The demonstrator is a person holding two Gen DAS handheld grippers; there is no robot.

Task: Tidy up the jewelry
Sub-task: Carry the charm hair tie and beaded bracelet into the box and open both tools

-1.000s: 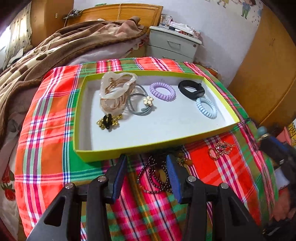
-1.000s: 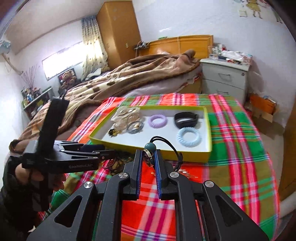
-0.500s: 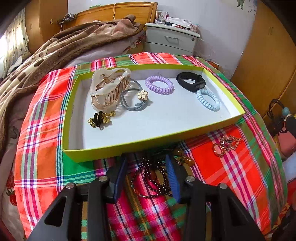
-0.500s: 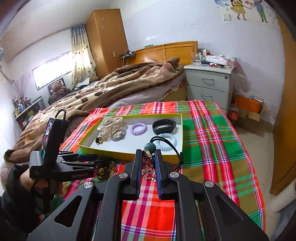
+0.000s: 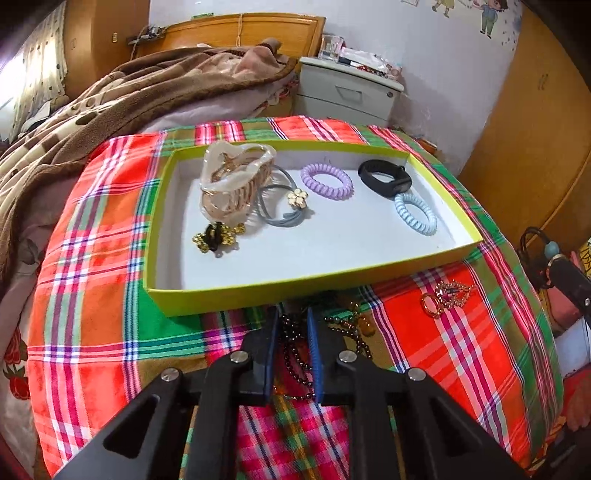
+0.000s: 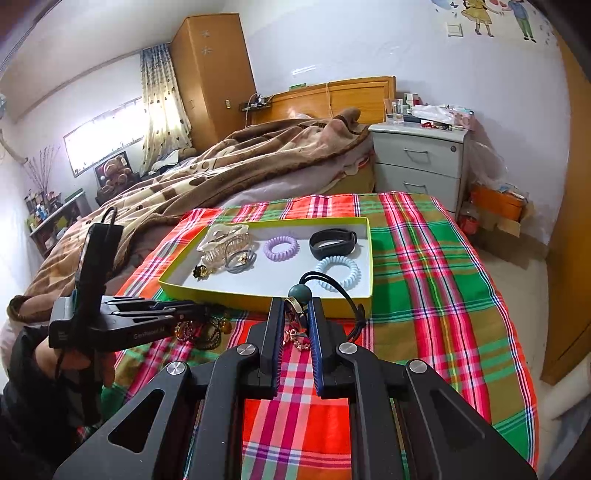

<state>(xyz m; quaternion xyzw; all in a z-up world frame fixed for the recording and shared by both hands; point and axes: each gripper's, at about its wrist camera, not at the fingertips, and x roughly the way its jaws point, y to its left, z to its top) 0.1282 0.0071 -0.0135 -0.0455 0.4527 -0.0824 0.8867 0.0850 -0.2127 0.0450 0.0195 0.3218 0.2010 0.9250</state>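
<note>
Evidently we keep the left claw pinched on the dark bead strand and the right claw clamped on the green-bead cord, both just short of the tray ahead, ready for dropping in.

You're in a bedroom with pale lilac-white walls. Bed has a wooden headboard and a rumpled brown patterned blanket. Plaid cloth in red, green and orange covers the near surface. Grey nightstand with two drawers and a cluttered top stands beside the headboard. Tall wooden wardrobe fills the corner. Bright window with a dotted curtain. Cartoon stickers high on the wall, pale floor at right.
</note>
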